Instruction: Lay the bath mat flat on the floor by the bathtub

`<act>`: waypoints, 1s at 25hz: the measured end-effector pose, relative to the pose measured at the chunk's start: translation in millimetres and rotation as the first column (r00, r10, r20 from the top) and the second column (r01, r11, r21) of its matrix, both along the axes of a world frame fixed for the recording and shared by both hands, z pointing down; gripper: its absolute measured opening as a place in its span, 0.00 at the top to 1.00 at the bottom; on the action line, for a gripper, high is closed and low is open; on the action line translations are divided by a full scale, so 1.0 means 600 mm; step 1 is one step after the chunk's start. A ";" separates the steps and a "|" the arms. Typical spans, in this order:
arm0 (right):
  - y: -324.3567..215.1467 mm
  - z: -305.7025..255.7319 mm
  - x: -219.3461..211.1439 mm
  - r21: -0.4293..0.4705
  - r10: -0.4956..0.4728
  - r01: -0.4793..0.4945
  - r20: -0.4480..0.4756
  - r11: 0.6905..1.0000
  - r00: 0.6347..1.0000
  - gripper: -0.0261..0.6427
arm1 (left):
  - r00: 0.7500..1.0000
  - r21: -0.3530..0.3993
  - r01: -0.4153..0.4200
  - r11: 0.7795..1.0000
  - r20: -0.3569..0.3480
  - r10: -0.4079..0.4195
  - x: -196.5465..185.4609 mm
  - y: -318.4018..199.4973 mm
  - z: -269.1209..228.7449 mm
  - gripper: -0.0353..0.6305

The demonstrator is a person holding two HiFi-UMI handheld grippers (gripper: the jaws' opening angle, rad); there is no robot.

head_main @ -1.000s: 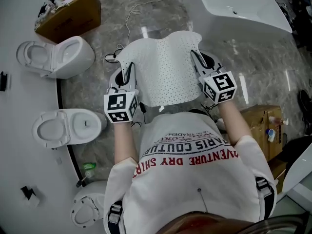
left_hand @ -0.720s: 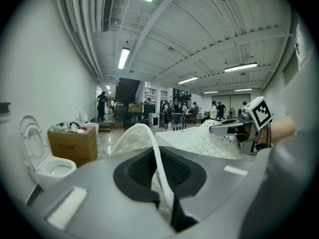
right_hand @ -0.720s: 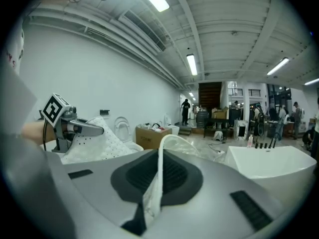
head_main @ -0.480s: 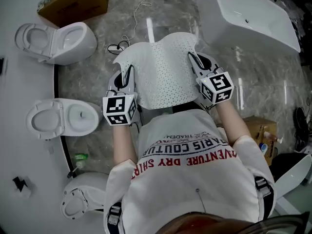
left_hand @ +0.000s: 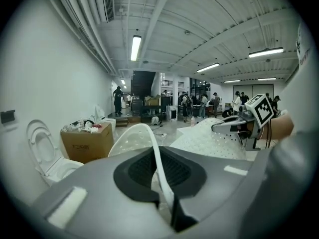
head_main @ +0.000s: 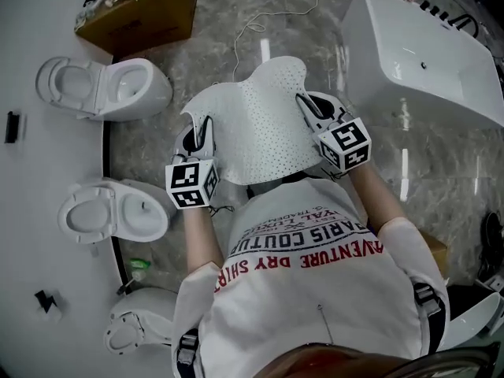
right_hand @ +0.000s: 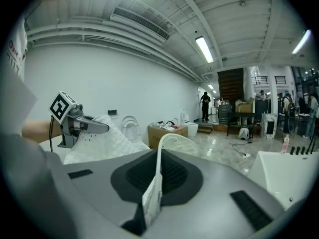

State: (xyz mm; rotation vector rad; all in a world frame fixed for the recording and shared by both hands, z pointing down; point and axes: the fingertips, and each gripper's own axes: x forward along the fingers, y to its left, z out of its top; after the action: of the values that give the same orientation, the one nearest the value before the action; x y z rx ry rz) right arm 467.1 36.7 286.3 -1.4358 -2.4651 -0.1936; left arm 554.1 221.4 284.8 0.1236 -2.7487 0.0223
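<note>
The white perforated bath mat (head_main: pixel 256 124) hangs spread between my two grippers above the marble floor. My left gripper (head_main: pixel 202 135) is shut on the mat's left edge, and my right gripper (head_main: pixel 307 107) is shut on its right edge. In the left gripper view the mat's edge (left_hand: pixel 157 153) runs as a thin white strip between the closed jaws of the left gripper (left_hand: pixel 162 183). The right gripper view shows the same on the other side: the mat (right_hand: pixel 158 168) is pinched in the right gripper (right_hand: pixel 152 193). The white bathtub (head_main: pixel 429 57) stands to the upper right, just beyond the right gripper.
Three white toilets (head_main: pixel 106 89) (head_main: pixel 118 211) (head_main: pixel 142 329) line the left wall. A cardboard box (head_main: pixel 146 10) full of items sits at the top left. A cable (head_main: pixel 252 26) trails over the floor beyond the mat. A green bottle (head_main: pixel 140 266) lies near the lower toilets.
Both grippers have carried the mat across the floor while still holding it. The bathtub now appears further right and nearer the right gripper. The toilets and box have shifted in view.
</note>
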 end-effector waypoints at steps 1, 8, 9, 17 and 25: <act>-0.001 0.000 -0.028 0.003 -0.006 0.006 0.003 1.000 1.000 0.94 | 1.000 -0.003 0.004 1.000 -0.001 -0.004 -0.029 0.000 0.000 0.92; -0.033 0.010 -0.212 -0.018 0.073 -0.074 -0.051 0.997 0.996 0.94 | 0.999 -0.002 -0.031 1.000 -0.024 0.031 -0.221 -0.021 0.010 0.92; -0.036 0.014 -0.234 -0.019 0.090 -0.091 -0.065 0.996 0.994 0.94 | 0.998 -0.004 -0.048 0.999 -0.029 0.048 -0.246 -0.022 0.012 0.92; -0.036 0.053 -0.414 0.022 0.251 -0.250 -0.097 0.968 0.963 0.94 | 0.973 0.020 -0.221 0.975 -0.062 0.222 -0.479 -0.010 0.052 0.92; 0.002 0.063 -0.646 0.034 0.511 -0.512 -0.130 0.858 0.849 0.94 | 0.885 0.042 -0.459 0.888 -0.067 0.460 -0.785 0.054 0.059 0.92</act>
State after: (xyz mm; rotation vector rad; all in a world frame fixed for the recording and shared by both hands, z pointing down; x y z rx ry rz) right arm 79.4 37.9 324.4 -0.7109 -2.6235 0.0204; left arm 83.0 254.0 320.1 0.7663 -2.5791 0.1092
